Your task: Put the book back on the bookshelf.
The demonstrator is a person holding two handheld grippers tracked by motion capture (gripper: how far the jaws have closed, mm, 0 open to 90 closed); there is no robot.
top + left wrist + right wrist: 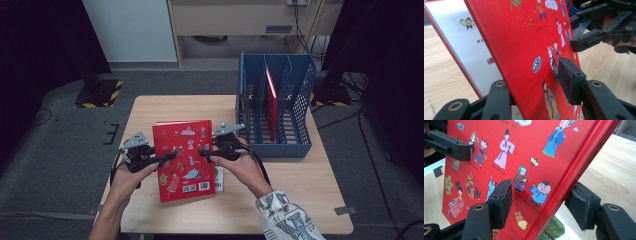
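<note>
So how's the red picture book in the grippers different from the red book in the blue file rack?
The red picture book is held over the wooden table, its cover facing up. The red book stands upright on edge inside the blue file rack, cover hidden. Both have red covers.

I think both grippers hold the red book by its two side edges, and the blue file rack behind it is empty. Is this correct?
Not quite: the blue file rack is not empty. The high view shows a red book standing in one of its slots. The rest holds: the left gripper and right gripper are at the red book's side edges.
</note>
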